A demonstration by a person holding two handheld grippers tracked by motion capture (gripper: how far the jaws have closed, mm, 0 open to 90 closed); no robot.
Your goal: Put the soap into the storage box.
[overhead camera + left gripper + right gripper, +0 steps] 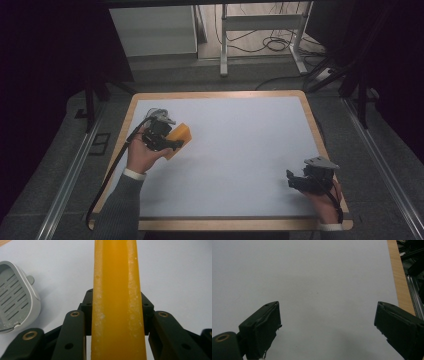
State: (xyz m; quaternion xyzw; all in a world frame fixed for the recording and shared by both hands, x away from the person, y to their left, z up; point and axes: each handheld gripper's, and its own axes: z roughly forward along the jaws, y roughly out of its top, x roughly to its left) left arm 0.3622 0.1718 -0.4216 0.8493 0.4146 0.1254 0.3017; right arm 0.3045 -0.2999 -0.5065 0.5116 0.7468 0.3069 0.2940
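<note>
A long orange-yellow block [182,134] with whitish scuffs is clamped between the jaws of my left gripper [175,142] at the table's left side. In the left gripper view the block [116,277] runs straight up the middle, and the left gripper [117,302] is shut on its two long sides. A grey slotted plastic piece [15,302] lies on the white surface just left of those jaws. Near the front right corner my right gripper [294,180] rests low over the table. In its own view the right gripper [327,322] is wide open with bare white surface between its jaws.
The table is a white sheet with a wooden rim [215,94]. The wooden right edge [399,282] runs close beside my right gripper. Beyond the far edge stand a metal frame [260,30] and loose cables on the floor.
</note>
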